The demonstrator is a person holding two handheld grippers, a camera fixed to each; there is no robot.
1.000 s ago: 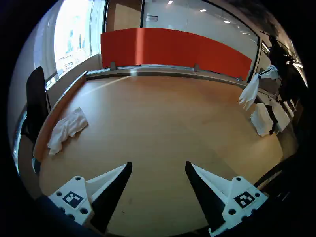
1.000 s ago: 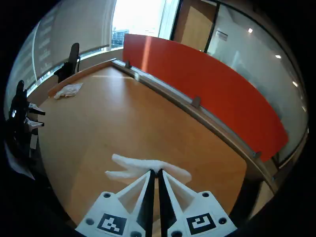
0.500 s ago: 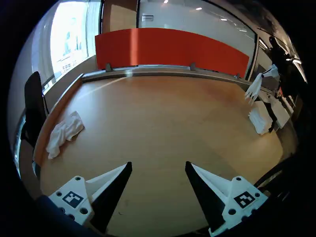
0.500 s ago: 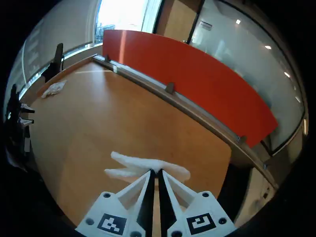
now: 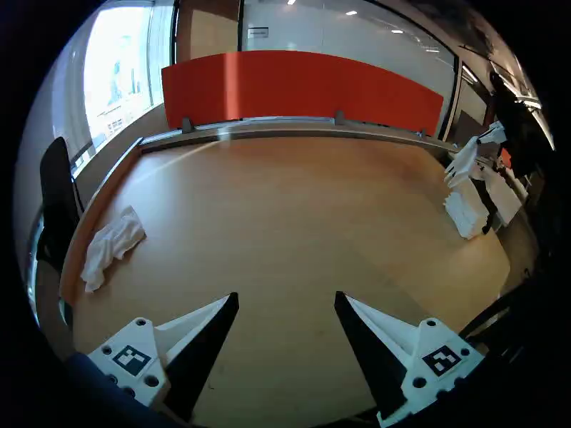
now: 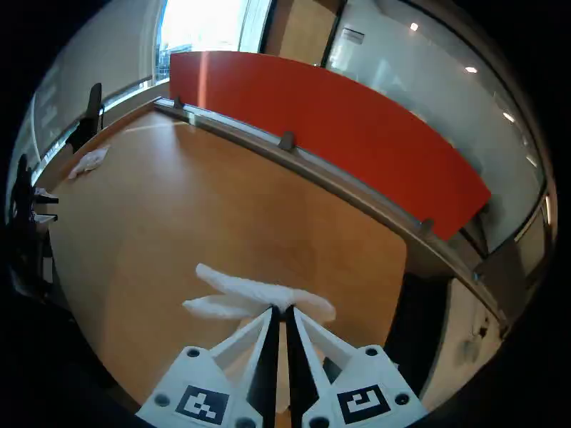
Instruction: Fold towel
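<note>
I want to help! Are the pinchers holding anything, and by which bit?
The right gripper pinches a white towel by one bunched end. The left gripper is open, holding nothing.

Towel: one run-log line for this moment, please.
right tool shut on white towel | left tool open, empty | crumpled towel near table edge

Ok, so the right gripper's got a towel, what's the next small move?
Probably bring the towel in over the middle of the table. The right gripper is shut on it, bunched, and the left gripper is open and empty, so it could then take a corner to spread it.
</note>
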